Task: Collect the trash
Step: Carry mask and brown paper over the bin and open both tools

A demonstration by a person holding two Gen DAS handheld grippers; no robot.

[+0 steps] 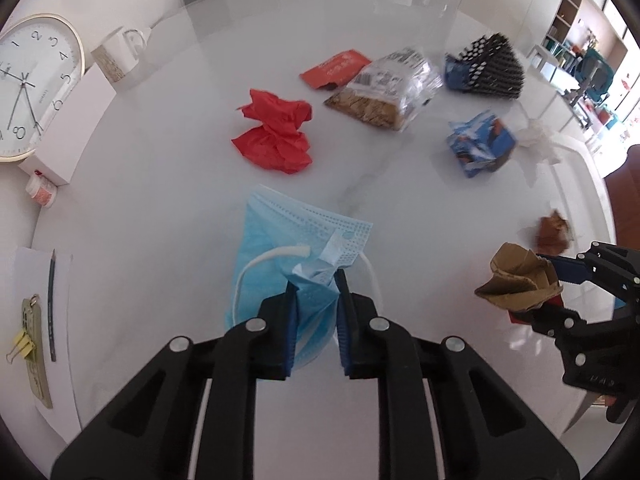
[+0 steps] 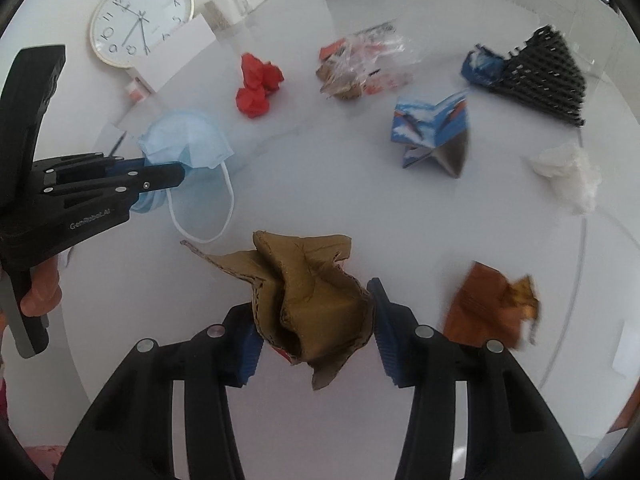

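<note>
My left gripper (image 1: 316, 280) is shut on a blue face mask (image 1: 288, 240) and holds it above the white table (image 1: 168, 200); the gripper (image 2: 180, 172) and mask (image 2: 184, 140) also show in the right wrist view. My right gripper (image 2: 316, 312) is shut on a crumpled piece of brown cardboard (image 2: 308, 292), which also shows in the left wrist view (image 1: 516, 284). Other trash lies on the table: red crumpled paper (image 1: 276, 132), a red packet (image 1: 336, 68), a clear plastic bag (image 1: 388, 88), a blue carton (image 1: 480, 144), white tissue (image 1: 536, 140) and a brown wrapper (image 2: 492, 304).
A black mesh basket (image 1: 492, 68) lies on its side at the far right with blue trash inside. A wall clock (image 1: 28, 88), a white box (image 1: 72, 120), a mug (image 1: 120, 56) and a notepad with pencil (image 1: 44, 304) stand along the left.
</note>
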